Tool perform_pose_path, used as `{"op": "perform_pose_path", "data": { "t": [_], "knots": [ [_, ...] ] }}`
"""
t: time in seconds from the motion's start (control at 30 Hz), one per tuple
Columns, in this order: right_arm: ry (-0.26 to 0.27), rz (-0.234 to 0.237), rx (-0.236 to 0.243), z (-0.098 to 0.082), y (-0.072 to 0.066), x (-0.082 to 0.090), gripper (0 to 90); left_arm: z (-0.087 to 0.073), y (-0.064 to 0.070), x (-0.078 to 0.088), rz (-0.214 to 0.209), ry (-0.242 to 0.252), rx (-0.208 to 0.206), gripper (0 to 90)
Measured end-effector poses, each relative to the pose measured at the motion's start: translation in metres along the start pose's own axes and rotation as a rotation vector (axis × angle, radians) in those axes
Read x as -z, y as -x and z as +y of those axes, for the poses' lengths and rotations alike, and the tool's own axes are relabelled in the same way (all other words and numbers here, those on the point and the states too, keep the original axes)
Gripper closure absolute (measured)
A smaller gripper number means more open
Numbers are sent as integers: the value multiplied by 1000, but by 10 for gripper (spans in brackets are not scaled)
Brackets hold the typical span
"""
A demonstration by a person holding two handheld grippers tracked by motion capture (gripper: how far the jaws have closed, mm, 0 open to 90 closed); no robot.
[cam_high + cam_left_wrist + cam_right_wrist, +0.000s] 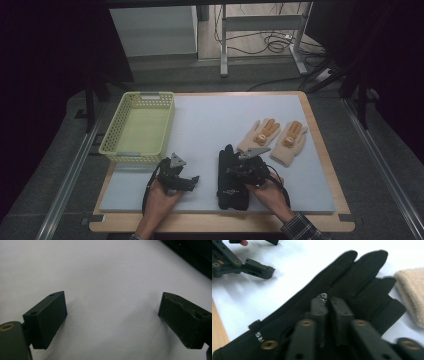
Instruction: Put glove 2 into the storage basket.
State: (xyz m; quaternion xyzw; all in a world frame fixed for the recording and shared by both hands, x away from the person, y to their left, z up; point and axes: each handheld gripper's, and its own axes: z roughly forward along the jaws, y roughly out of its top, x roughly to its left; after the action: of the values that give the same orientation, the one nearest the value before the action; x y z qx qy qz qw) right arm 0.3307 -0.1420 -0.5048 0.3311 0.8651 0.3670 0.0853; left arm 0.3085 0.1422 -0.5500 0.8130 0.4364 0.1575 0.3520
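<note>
A pair of black gloves (231, 195) lies stacked on the white mat (210, 125), fingers pointing away from me. My right gripper (227, 172) rests on top of them. In the right gripper view its jaws (329, 300) stand almost together, with a thin slit between them, pinching the top black glove (362, 272) near its white logo. My left gripper (192, 180) rests on the mat to the left of the gloves. It is open, with bare mat between its jaws (112, 312).
Two beige gloves (260, 135) (291, 142) lie side by side behind and to the right of the black pair. A yellow basket (112, 131) stands at the mat's left. The mat sits on a wooden board (220, 222).
</note>
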Motion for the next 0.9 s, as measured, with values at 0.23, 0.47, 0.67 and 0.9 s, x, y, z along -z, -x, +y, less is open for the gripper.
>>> {"op": "perform_pose_path", "data": {
  "t": [0.23,0.47,0.67,0.9],
  "knots": [
    [69,-9,-1,1,12,22,588,0,0,0,-1,-4,-3,84],
    [85,-29,-27,-20,28,37,516,0,0,1,-5,-5,-7,78],
    [92,-40,-25,-41,34,43,452,-4,0,7,1,-2,-43,81],
    [66,-49,-26,-63,33,44,466,-16,-15,20,34,-21,-33,66]
  ]
}}
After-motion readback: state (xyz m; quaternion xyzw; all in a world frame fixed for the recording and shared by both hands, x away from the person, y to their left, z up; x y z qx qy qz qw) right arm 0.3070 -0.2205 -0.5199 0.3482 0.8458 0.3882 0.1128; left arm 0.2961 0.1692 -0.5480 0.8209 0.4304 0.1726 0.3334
